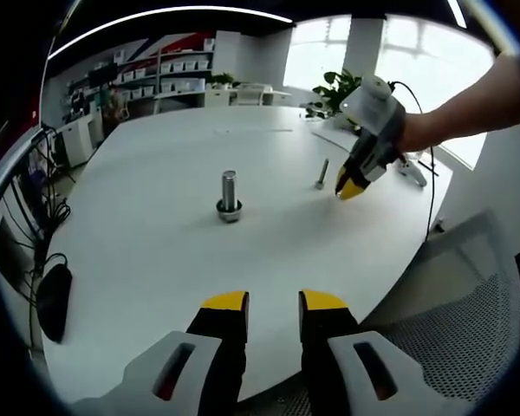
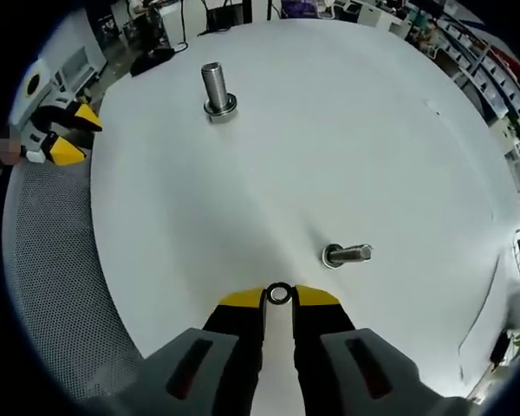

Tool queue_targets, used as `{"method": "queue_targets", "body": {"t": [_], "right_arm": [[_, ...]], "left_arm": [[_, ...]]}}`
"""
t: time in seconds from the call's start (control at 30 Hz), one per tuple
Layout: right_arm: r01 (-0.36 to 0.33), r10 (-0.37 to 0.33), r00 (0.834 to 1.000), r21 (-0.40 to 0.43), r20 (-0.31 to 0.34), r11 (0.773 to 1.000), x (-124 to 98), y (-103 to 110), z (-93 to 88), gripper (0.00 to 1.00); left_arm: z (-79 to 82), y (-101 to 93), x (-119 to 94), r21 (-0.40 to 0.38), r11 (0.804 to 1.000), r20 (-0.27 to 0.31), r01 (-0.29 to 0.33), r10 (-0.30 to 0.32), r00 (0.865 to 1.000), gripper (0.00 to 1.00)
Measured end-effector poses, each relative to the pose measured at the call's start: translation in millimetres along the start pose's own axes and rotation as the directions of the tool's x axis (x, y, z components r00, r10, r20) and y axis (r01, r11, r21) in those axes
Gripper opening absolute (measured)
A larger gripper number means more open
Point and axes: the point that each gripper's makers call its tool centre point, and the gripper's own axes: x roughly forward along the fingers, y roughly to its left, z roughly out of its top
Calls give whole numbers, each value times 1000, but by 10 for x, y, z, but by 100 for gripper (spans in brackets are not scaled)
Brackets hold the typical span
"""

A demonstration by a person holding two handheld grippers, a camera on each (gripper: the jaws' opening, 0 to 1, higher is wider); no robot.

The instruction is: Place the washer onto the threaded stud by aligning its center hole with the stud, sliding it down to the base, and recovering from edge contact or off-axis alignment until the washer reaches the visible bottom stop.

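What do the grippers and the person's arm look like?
The left gripper and right gripper match: two black jaws with yellow tips, rising from pale grey shells with dark slots. In the left gripper view, the right gripper carries a pale grey box on top, and a thin black cable trails from it. The arm behind it is bare, no sleeve visible.
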Motion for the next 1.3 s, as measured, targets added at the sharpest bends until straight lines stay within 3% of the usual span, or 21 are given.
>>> {"method": "queue_targets", "body": {"t": [0.77,1.3], "right_arm": [[78,-78,993,5,87,997,-339,-333,208,13],[115,-109,985,-34,132,993,-395,-396,382,13]], "left_arm": [[2,11,0,1,1000,2,-3,3,1000,21],[-4,14,1,3,1000,-2,-5,5,1000,20]]}}
